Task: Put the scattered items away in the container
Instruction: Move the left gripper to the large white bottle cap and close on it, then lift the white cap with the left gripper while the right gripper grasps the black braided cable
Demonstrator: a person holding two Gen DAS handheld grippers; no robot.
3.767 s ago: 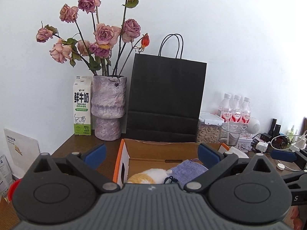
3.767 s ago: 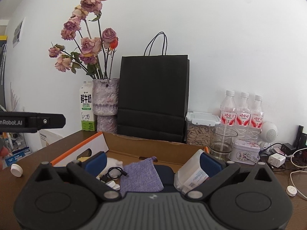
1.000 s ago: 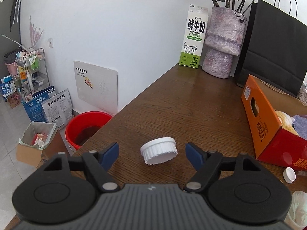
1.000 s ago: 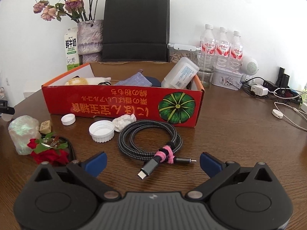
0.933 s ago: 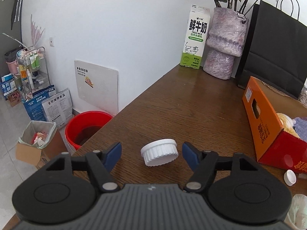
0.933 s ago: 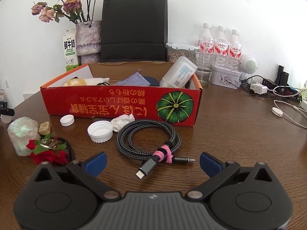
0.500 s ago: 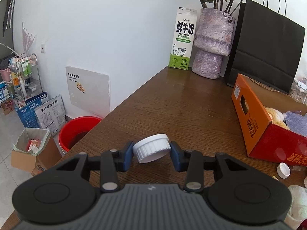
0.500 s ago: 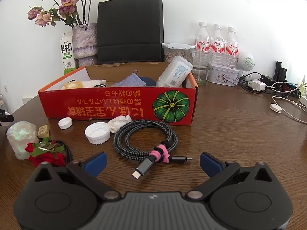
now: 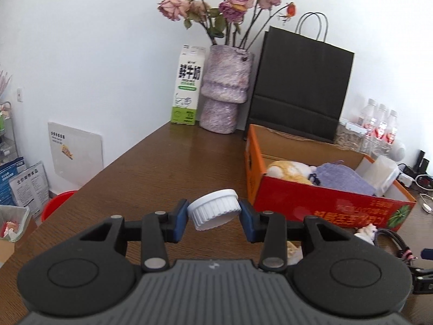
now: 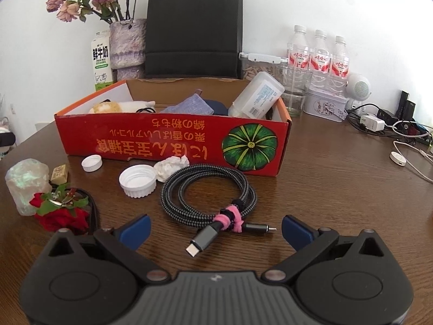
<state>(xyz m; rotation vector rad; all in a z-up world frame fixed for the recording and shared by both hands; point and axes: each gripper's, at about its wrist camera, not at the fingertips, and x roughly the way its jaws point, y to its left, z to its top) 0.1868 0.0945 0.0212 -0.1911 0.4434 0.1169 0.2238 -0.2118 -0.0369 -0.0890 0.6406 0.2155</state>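
Table (image 9: 167, 173), cap (image 9: 215, 212) in left tool (image 9: 213, 220)

Red box (image 10: 173, 140) with yellow script and a green pumpkin; white ribbed cap (image 9: 215, 212); black-grey braided cable (image 10: 208, 187), pink tie; brown tabletop (image 10: 338, 189)

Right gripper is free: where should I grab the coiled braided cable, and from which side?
Take the coiled braided cable at the pink tie, where all loops are bundled. Probably come from above with the open right gripper, fingers straddling the bundle, since the coil lies flat on the table.
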